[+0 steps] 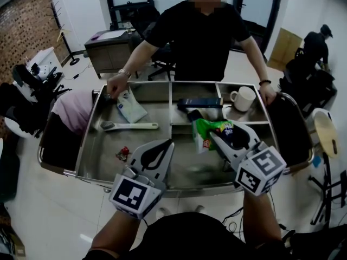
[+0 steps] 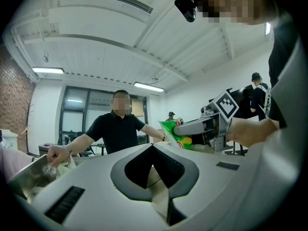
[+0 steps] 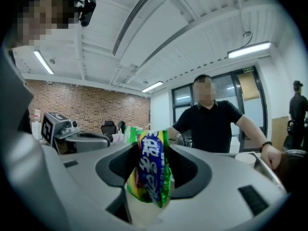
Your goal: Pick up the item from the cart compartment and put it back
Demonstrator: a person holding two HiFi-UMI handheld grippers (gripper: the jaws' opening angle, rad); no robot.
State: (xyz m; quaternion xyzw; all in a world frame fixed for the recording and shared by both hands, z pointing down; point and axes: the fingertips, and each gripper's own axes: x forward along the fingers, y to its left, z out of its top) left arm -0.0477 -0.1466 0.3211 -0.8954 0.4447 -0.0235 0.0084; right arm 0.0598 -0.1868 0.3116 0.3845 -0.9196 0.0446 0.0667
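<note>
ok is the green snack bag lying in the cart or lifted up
Lifted up: the right gripper is shut on the snack bag, and the left gripper view shows it held in the air.

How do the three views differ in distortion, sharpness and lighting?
Head view: wide-angle, so the straight rims of the cart bow. Left gripper view: strong fisheye with black corners; the left gripper looms soft and grey. Right gripper view: same fisheye; the ceiling light is blown out, yet the green snack bag in the right gripper reads fairly sharp.
</note>
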